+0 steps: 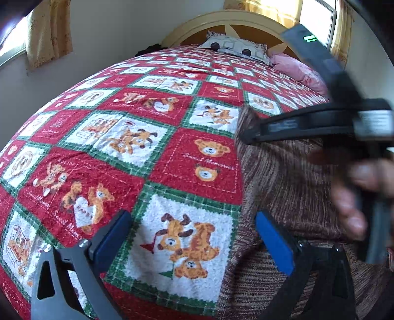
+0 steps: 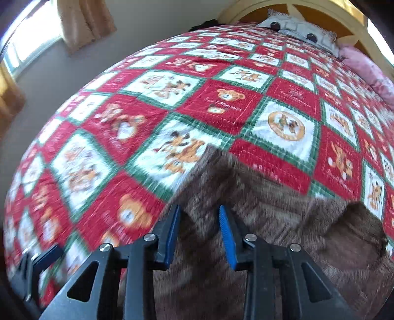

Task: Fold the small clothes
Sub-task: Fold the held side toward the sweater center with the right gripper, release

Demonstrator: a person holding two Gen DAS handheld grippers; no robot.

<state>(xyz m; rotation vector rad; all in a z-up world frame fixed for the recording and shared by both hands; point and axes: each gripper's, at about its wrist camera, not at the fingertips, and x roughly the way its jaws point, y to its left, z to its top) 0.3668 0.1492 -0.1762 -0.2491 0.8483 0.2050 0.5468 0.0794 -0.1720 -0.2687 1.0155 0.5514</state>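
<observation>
A brown knitted garment (image 1: 283,184) lies on the patchwork quilt (image 1: 147,123), along the right side of the left wrist view. My left gripper (image 1: 194,236) is open wide above the quilt at the garment's left edge, its right pad over the knit and nothing between the pads. The right gripper shows there blurred, one of its fingers (image 1: 283,125) reaching over the garment's top, with a person's hand (image 1: 357,197) on its handle. In the right wrist view, my right gripper (image 2: 200,233) hovers over the garment (image 2: 283,221) with its blue pads a little apart and gripping nothing.
The red, white and green quilt (image 2: 172,86) covers the whole bed. A grey patterned pillow (image 1: 236,46) and a pink pillow (image 1: 298,69) lie by the curved headboard (image 1: 221,19). Curtained windows stand at left and behind the bed.
</observation>
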